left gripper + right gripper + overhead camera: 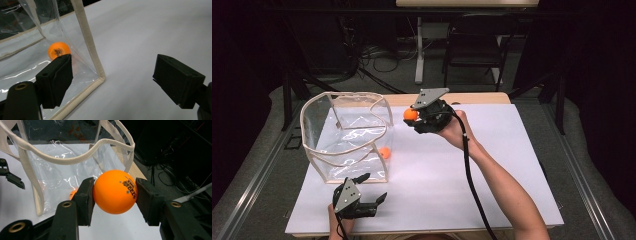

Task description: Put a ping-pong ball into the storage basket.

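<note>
A clear plastic bag (344, 135) with a cream fabric rim stands open on the white table (492, 165). One orange ball (385, 152) lies inside it near its front right corner, also seen through the bag wall (59, 49). My right gripper (413, 115) hovers just right of the bag's upper rim, shut on a second orange ball (115, 191) with dark print. The bag (70, 162) lies just beyond that held ball. My left gripper (374, 187) rests near the table's front edge by the bag's front corner (100, 78), jaws wide apart and empty.
The white table surface stretches free to the right and front of the bag. Beyond the table's far edge stand a dark chair (474, 45), a table leg (419, 50) and loose cables on the floor.
</note>
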A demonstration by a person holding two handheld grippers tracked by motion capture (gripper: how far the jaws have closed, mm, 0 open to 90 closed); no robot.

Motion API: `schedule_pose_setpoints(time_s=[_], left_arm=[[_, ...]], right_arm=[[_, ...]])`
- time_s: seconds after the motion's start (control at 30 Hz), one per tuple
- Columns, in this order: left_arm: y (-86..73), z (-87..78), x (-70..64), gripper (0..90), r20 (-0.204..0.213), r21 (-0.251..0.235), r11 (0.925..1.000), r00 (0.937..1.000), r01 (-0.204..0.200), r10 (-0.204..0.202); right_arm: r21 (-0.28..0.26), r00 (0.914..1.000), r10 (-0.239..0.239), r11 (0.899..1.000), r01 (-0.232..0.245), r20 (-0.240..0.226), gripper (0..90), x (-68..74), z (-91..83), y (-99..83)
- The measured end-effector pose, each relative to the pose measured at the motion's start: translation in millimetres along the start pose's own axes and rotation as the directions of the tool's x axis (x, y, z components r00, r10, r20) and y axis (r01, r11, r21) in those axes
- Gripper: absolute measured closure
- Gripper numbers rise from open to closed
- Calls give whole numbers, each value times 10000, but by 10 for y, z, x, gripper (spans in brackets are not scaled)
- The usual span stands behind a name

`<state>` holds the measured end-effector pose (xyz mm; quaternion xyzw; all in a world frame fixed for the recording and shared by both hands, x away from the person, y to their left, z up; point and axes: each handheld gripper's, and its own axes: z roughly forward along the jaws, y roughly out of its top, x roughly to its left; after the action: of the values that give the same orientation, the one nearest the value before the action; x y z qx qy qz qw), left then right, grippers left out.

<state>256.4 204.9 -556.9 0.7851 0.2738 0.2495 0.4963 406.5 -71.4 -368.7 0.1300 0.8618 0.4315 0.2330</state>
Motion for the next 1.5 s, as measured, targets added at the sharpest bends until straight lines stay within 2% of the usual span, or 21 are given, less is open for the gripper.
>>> schedule_pose_setpoints(time_s=[1.5], left_arm=[[1,-3,3,159,-19,-19,10000,10000,0,0]], right_arm=[[-351,9997,-176,9992,170,-155,509,44,96,237]])
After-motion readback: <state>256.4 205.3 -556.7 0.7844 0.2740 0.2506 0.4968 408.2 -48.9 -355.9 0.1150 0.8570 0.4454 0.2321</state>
